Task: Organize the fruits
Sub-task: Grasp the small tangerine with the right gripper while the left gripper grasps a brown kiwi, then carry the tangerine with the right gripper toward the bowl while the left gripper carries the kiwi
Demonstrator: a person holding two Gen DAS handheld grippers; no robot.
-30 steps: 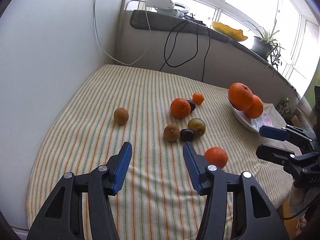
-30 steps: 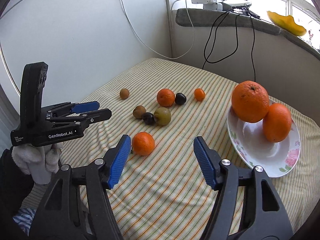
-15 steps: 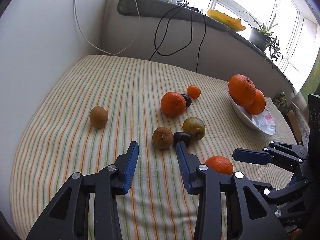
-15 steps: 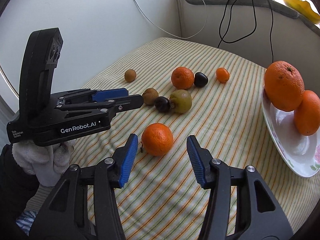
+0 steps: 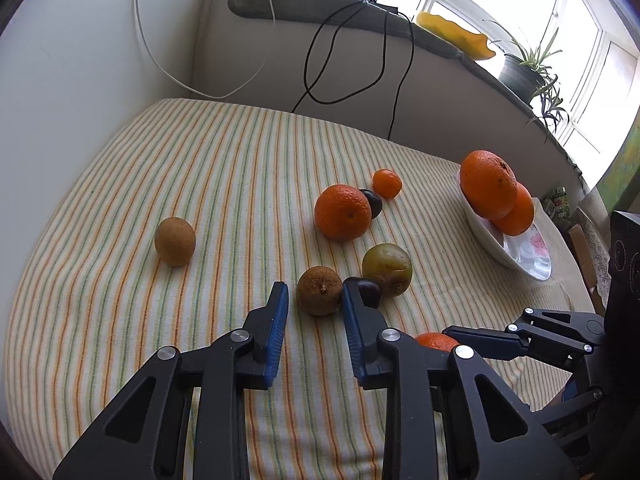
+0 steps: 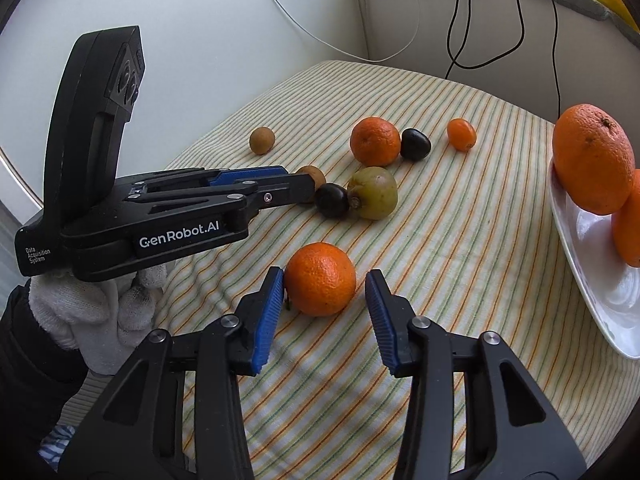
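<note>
Two fruits are being approached at the same time, so each closing is best finished with care. The right gripper (image 6: 325, 294) is placed around a mandarin (image 6: 320, 279) on the striped cloth (image 5: 224, 168). Its jaws have just been closing; the left pad seems to touch the peel, while a gap is seen at the right pad, so the fruit is not yet clamped. It is judged that the gripper should be centred a little before the squeeze, otherwise the round fruit can be pushed aside and roll.

The left gripper (image 5: 314, 300) is set near a brown fruit (image 5: 319, 290). Its jaws have also just been closing and are narrow, but apart; the fruit lies just beyond the tips, between their lines, and is not held. A dark plum (image 5: 367, 291) lies right beside the right tip, so it can be disturbed.

The mandarin is bright orange, with dimpled peel. The brown fruit is dull, rough and round, with a small stem scar. The white plate (image 6: 592, 280), where two oranges (image 6: 592, 160) are already lying, is probably the goal.
</note>
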